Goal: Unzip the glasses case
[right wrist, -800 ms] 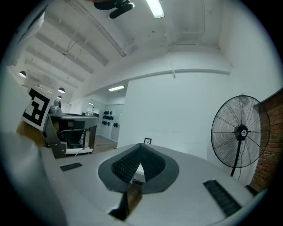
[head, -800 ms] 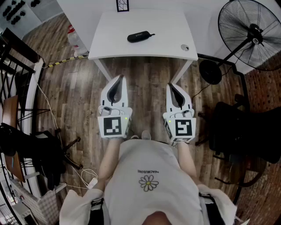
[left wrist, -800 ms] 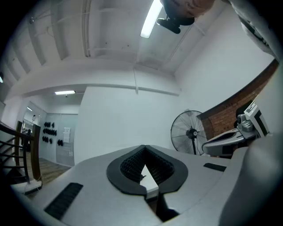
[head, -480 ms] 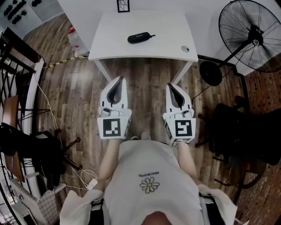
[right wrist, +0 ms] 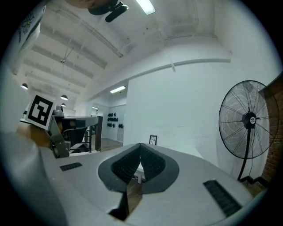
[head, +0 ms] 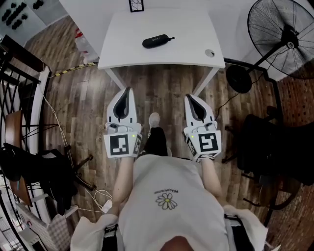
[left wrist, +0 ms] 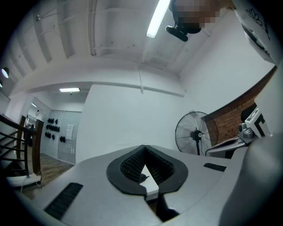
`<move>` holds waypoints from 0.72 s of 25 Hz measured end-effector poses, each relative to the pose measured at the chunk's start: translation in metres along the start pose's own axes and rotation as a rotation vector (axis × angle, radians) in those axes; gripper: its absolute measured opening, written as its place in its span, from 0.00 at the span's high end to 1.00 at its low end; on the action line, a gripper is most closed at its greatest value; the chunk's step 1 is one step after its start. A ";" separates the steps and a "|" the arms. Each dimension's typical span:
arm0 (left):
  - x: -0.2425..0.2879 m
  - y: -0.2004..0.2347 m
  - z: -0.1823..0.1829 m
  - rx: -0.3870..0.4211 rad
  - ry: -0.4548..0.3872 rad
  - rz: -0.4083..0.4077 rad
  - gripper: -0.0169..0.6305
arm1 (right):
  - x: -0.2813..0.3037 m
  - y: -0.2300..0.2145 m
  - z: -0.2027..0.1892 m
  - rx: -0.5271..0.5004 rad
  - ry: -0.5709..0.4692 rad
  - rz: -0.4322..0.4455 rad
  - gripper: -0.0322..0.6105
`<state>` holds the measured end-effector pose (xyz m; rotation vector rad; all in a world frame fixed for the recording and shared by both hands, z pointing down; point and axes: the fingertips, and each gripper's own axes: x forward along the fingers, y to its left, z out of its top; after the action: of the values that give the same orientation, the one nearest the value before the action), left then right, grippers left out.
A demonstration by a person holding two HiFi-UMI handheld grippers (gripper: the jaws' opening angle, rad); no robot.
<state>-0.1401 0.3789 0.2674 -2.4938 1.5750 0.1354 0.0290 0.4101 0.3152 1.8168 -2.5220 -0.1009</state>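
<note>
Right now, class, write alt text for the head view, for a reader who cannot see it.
From above, a person holds the left gripper and right gripper side by side over a wooden floor, jaws shut and empty, short of a white table. A black glasses case lies untouched on the table; a standing fan is at the right.

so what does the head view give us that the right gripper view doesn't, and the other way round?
Head view only: the black glasses case lying zipped on the white table, untouched, plus the wood floor and the person's shoe.
Right gripper view only: the ceiling lights, and a close look at its own jaws, which are together with nothing between them.
Both: the standing fan, the small dark frame behind the table, the left gripper and the right gripper.
</note>
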 end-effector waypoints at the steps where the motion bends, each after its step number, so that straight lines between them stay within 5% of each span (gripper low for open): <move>1: 0.007 0.002 -0.002 -0.003 -0.005 -0.005 0.95 | 0.006 -0.003 -0.002 0.002 0.002 -0.004 0.94; 9: 0.115 0.023 -0.031 -0.025 -0.025 -0.079 0.95 | 0.090 -0.044 -0.019 -0.030 0.050 -0.026 0.94; 18: 0.279 0.087 -0.067 -0.046 0.006 -0.134 0.95 | 0.248 -0.107 -0.017 -0.054 0.107 -0.057 0.94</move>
<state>-0.0994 0.0821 0.2741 -2.6284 1.4168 0.1463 0.0529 0.1401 0.3215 1.8221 -2.3735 -0.0706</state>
